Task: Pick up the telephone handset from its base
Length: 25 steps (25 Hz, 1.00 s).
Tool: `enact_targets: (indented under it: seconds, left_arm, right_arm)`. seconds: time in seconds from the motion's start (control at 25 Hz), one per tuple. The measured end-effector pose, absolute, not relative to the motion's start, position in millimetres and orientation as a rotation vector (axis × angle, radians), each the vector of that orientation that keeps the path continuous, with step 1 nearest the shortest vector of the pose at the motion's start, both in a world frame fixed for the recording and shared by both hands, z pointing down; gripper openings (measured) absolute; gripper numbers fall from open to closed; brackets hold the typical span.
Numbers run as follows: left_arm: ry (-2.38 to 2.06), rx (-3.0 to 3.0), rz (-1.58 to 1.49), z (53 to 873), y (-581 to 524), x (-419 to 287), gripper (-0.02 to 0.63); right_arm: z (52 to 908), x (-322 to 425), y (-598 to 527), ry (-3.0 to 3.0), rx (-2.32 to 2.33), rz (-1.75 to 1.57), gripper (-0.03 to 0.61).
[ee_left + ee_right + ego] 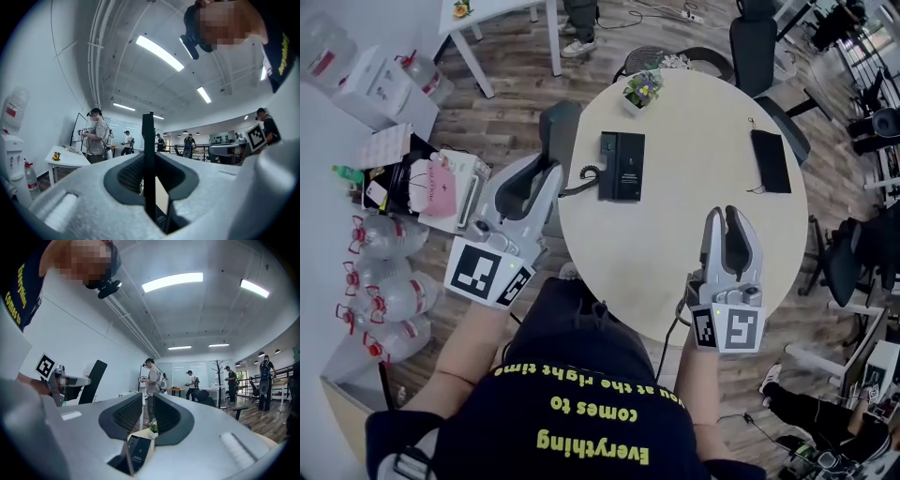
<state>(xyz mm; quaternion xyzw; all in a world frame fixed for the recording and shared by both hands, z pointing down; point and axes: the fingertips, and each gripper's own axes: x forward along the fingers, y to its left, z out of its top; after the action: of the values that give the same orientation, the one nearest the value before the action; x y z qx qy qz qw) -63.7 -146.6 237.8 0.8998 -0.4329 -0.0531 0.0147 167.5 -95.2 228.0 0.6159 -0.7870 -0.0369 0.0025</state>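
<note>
The left tongs (546, 176) are shut tight on the black telephone handset (561, 127), which sticks out past their tips, just off the left edge of the round counter (694, 141). In the left gripper view the handset shows as a thin dark strip pinched between the two jaws. A curly cord (581, 180) runs from the handset to the right, to the phone base (622, 166). The base lies flat on the counter, ahead of both tongs and between them, and the handset is off it. A small flower pot (639, 92) stands just past the base. The right tongs (727, 220) hang over the near side of the counter, with their jaws almost together, a thin gap left and nothing in it. To their far right a flat black case (770, 159) lies on the counter
</note>
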Motion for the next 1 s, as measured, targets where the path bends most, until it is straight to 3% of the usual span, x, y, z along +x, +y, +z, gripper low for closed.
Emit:
enact_targets:
  seconds: [0.28,1.0]
  left_arm:
    - [-1.398,2.811,-0.187,226.7,-134.0,-75.7,0.07]
    - [-1.399,2.806,-0.192,233.3,-129.4,-81.6,0.071]
  right_arm:
    - [215.7,169.4,-89.0,-2.474,1.957,-0.183,0.011]
    - [209.6,153.6,-82.4,-2.471,1.896,-0.258,0.011]
